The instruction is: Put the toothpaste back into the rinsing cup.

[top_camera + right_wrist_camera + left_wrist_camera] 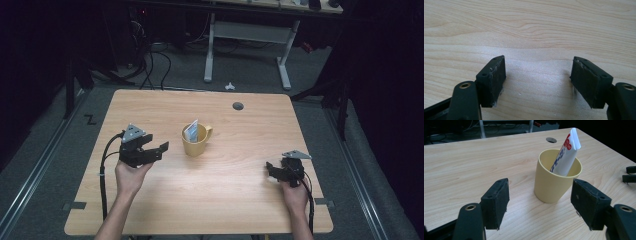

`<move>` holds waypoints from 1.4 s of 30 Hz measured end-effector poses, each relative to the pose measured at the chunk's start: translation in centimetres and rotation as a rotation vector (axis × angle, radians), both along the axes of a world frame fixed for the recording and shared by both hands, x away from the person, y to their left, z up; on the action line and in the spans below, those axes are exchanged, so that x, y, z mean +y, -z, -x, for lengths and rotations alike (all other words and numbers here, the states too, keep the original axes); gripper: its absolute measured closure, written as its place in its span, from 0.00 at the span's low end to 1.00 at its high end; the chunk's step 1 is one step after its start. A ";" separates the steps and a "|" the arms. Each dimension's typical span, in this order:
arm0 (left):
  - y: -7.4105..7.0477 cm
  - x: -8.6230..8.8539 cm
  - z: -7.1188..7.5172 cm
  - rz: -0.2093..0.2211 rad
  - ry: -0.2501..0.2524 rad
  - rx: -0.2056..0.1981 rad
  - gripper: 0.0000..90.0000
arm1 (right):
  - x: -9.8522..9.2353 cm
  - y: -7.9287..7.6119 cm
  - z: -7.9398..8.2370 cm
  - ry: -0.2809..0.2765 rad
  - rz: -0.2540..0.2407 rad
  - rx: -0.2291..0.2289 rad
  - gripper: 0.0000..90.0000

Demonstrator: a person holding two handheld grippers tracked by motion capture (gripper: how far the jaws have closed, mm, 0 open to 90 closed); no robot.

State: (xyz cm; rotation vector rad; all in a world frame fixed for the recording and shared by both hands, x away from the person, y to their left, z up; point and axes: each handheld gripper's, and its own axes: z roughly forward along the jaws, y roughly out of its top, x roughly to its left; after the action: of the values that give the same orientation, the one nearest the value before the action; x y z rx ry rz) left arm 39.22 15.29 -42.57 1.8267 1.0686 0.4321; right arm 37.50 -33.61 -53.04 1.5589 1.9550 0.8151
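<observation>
From the high view, the pale yellow ceramic mug [196,141] stands at the centre of the light wooden table [150,215], a white squeeze tube with red and blue print [190,131] leaning inside it. The left claw [159,148] hovers just left of the mug, wide open and empty; the right claw [270,169] rests lower right, well apart.

In the left gripper view, mug [549,187] and tube [565,155] sit ahead, between the spread jaws but untouched.

In the right gripper view, open jaws frame bare table [536,30].

Looks like the approach step; next, ease forward and close on the mug or tube.
</observation>
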 end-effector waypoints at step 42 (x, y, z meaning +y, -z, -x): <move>2.5 1.4 1.2 -0.009 -0.035 0.039 0.36 | 0.0 0.0 0.0 0.001 0.002 0.001 0.31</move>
State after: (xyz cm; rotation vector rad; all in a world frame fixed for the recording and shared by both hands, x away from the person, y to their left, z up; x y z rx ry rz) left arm 37.98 16.73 -45.10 1.8339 1.1281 0.4239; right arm 37.49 -33.61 -53.03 1.5594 1.9552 0.8124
